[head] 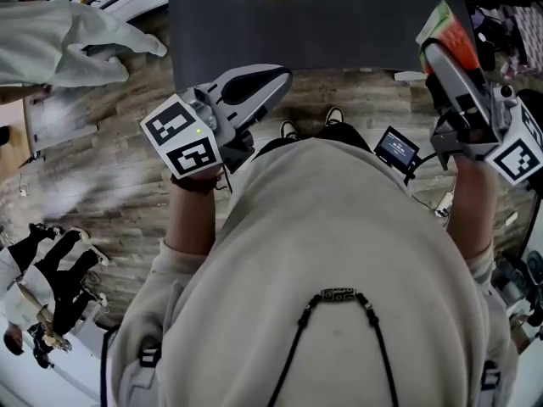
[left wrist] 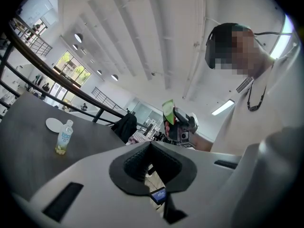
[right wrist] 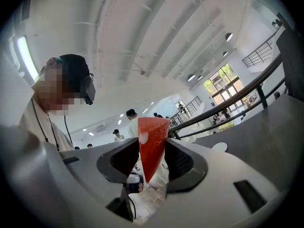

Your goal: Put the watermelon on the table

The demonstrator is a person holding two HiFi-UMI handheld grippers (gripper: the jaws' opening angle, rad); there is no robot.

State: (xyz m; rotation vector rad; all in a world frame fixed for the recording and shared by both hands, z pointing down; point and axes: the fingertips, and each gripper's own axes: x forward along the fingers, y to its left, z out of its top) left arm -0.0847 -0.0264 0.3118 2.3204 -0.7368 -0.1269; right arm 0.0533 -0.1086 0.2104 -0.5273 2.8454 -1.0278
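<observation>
Well, the watermelon wedge (right wrist: 151, 151) is not on the bench (head: 339, 19): its red flesh is pinched between the fingers (right wrist: 125, 160) of the right gripper (right wrist: 151, 141), which holds it in the air beside the bench's near right corner. Across the person's body, the left gripper (left wrist: 150, 145) has its fingers (left wrist: 136, 162) pressed together with nothing between them. Further back on the dark bench stand a plastic drink bottle (left wrist: 64, 137) and a small white plate (left wrist: 53, 124).

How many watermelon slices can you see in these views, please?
1. The watermelon slice is clamped between the jaws of the right hand-held gripper, raised near the table. None shows on the table, though part of it is out of frame.
</observation>
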